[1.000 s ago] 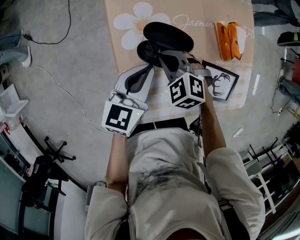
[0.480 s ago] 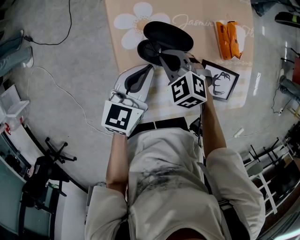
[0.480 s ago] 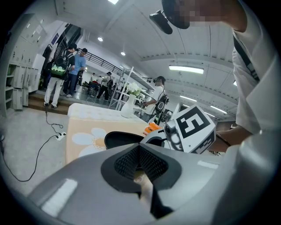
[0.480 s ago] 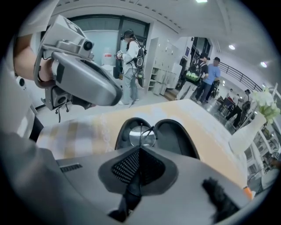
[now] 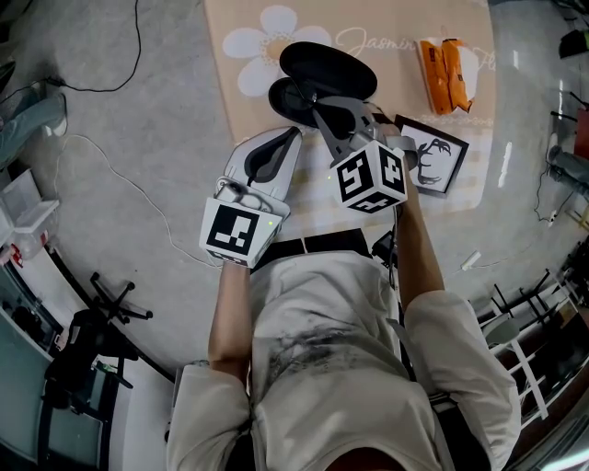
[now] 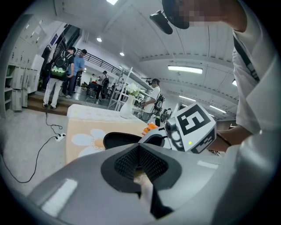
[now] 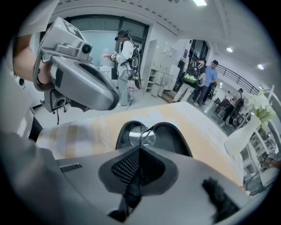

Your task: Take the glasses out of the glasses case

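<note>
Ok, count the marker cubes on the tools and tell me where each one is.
2. One marker cube tops the left tool, by the mat's near-left corner; the other tops the right tool, which pinches the glasses in the open glasses case.

This is a big open indoor hall, a lab or workshop floor rather than a home. Around the table [image 5: 405, 23], under its peach daisy-print cloth, lies speckled grey floor [image 5: 138, 129] with a loose black cable [image 5: 92, 85]. Beyond the table are long ceiling strip lights [image 6: 184, 69], white lockers [image 7: 160, 66], white metal racks [image 6: 125, 85] and standing people with backpacks [image 6: 57, 70].
</note>
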Demonstrator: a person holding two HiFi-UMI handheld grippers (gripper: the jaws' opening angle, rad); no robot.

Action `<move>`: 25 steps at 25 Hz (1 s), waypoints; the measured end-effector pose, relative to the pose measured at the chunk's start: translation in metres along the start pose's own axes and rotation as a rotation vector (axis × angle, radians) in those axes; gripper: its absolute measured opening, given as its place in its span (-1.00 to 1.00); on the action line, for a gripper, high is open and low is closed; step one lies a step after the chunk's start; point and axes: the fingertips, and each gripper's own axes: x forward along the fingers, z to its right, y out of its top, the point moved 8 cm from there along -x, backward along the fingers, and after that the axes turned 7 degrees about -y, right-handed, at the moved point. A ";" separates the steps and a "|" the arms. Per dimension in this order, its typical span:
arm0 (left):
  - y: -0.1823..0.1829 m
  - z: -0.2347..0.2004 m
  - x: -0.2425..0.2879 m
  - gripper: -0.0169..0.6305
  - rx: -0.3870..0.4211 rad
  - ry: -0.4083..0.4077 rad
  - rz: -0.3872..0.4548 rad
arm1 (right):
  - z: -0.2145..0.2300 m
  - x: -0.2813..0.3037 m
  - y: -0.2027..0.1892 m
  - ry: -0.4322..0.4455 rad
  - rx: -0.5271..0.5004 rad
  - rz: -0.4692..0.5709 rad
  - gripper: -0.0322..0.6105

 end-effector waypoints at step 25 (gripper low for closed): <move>0.009 0.008 -0.017 -0.93 0.030 -0.020 0.005 | -0.004 -0.034 0.015 -0.100 0.008 0.007 -0.85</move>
